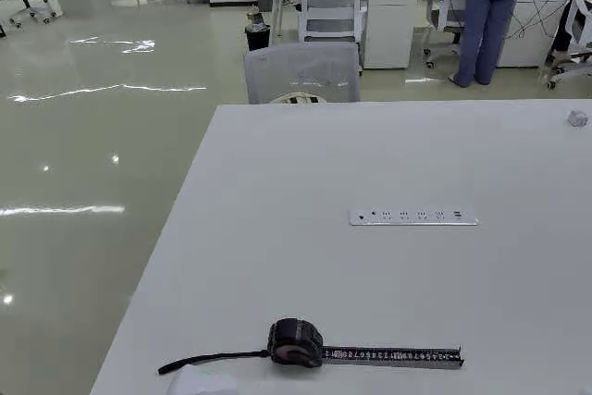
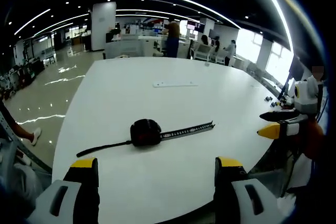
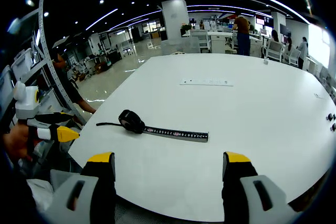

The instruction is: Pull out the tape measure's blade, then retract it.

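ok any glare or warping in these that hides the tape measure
Head view: white glare streaks the glossy floor, but the table is evenly lit and the tape measure is sharp. Left gripper view: fisheye bows the table edge, and the windows at the right blow out. Right gripper view: same bowing, blade markings visible though too small to read.

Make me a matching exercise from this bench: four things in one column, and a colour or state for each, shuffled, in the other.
Things:
1. tape measure case
2. blade
3. strap
4. socket strip

Descriptions:
A. white, farthest back
B. pulled out, lying flat
C. thin, black, trailing loose
D. rounded, black, chunky

Pairs: 1-D, 2-B, 3-C, 4-A
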Demonstrator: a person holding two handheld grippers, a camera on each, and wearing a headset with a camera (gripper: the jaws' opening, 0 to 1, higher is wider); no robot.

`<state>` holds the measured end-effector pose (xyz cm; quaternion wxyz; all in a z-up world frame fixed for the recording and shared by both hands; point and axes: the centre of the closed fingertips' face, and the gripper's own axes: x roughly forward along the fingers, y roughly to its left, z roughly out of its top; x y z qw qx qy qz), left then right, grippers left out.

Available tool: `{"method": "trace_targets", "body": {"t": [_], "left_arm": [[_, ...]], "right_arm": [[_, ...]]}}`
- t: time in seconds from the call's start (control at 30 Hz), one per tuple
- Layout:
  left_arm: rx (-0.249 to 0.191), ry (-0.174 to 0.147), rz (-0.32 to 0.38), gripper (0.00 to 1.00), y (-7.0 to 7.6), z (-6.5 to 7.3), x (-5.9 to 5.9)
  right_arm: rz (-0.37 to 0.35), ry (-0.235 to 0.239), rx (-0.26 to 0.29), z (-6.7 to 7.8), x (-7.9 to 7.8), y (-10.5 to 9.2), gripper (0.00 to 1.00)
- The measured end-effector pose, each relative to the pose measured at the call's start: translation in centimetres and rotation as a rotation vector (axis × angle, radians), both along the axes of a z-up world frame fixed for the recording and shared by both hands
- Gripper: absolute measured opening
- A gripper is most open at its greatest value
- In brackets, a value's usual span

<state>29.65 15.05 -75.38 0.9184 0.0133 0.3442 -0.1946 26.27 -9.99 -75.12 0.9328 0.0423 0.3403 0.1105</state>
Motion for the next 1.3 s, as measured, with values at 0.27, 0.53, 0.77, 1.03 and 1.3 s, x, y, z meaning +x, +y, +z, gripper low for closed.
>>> {"method": "trace_targets", "body": {"t": [0.27, 0.53, 0.77, 1.03, 1.3], "left_arm": [[0.005, 0.001, 0.026, 0.87, -0.6, 0.4, 0.0], [0.008, 0.017, 0.060, 0.87, -0.8, -0.3, 0.5], [-0.005, 0.008, 0.085, 0.86, -1.0, -0.4, 1.0], [0.002, 0.001, 0.093, 0.86, -1.8, -0.8, 2.1], [-0.001, 0.011, 0.102, 0.84, -2.0, -1.6, 3.0]], "right_arm": [[0.033, -0.004, -0.019, 0.0, -0.1, 0.1, 0.86], [0.058, 0.008, -0.031, -0.5, 0.1, 0.2, 0.86], [0.093, 0.017, -0.048, -1.3, 0.7, 0.2, 0.86], [0.126, 0.026, -0.065, -1.9, 1.6, -0.1, 0.85], [0.167, 0.048, -0.086, -3.3, 2.2, -0.2, 0.85]]}}
